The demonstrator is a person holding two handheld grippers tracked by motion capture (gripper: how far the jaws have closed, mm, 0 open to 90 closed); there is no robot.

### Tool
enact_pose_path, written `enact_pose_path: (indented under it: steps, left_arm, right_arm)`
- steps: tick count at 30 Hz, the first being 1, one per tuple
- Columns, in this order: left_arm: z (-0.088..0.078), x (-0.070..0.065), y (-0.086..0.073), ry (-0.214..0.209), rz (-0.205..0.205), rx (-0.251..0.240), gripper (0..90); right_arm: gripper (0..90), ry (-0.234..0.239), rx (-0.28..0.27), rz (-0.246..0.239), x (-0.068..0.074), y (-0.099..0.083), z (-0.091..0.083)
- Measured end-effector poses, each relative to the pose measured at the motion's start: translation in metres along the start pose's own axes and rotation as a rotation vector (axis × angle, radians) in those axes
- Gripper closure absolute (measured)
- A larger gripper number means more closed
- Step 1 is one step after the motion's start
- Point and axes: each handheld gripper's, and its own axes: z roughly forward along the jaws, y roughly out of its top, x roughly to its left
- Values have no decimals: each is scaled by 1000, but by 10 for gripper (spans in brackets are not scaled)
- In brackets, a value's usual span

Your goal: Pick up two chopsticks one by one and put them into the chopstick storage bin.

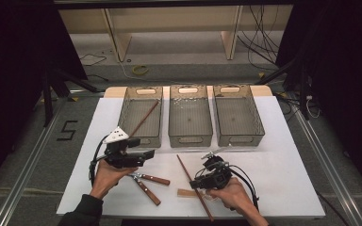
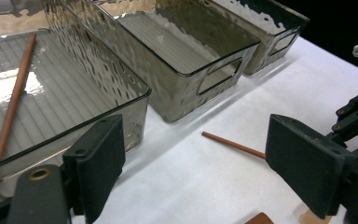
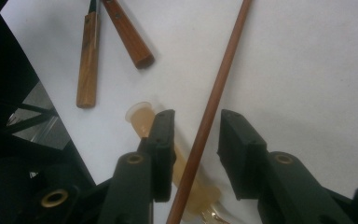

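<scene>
One chopstick (image 1: 144,118) lies in the left bin (image 1: 140,134); the right gripper (image 3: 193,135), jaws apart, straddles the second chopstick (image 3: 214,102) beside it, unclamped.

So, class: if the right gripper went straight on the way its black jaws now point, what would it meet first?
Most likely the long reddish-brown wooden chopstick, which lies between the right gripper's open jaws on the white table. A pale wooden-handled utensil lies under it; depth is unclear.

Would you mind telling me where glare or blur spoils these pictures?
Left gripper view: bright glare on the ribbed floor of the smoky clear plastic bin beside the brown wooden chopstick. Right gripper view: near jaws soft. High view: dark surroundings, evenly lit white table.
</scene>
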Motion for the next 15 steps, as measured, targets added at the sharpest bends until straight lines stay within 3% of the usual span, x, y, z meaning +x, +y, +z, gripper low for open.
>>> enact_pose_path:
  steps: [15]
  left_arm:
    - [-6,-5,-7,-6,10,-24,196]
  right_arm:
    - [747,6,50,11,-2,0,12]
